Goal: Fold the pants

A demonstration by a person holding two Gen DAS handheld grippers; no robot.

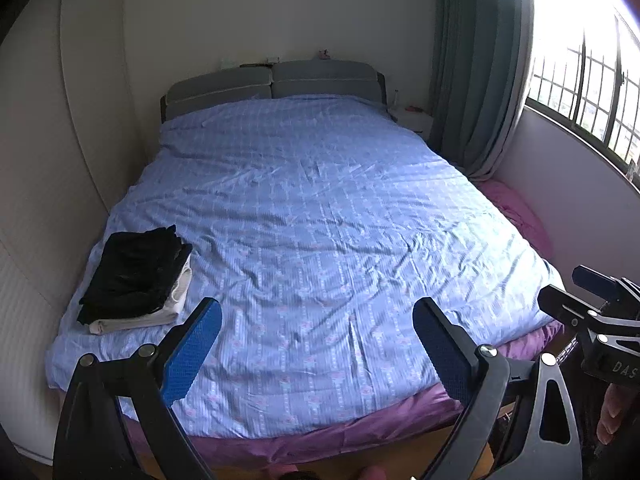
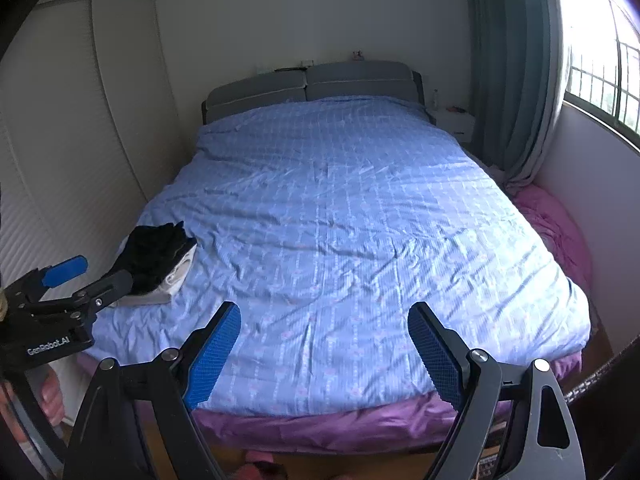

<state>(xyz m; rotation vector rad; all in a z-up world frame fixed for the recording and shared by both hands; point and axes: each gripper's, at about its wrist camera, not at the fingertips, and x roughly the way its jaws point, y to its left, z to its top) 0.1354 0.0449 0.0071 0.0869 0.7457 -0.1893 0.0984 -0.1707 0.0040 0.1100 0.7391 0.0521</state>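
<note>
A stack of folded clothes, black pants on top of a cream garment, lies near the front left corner of the bed; it also shows in the right wrist view. My left gripper is open and empty, held above the foot of the bed, right of the stack. My right gripper is open and empty, also above the foot of the bed. Each gripper shows at the edge of the other's view.
The bed carries a wrinkled blue patterned cover over a purple sheet. A grey headboard is at the far end. White wardrobe doors stand on the left; a curtain and barred window on the right.
</note>
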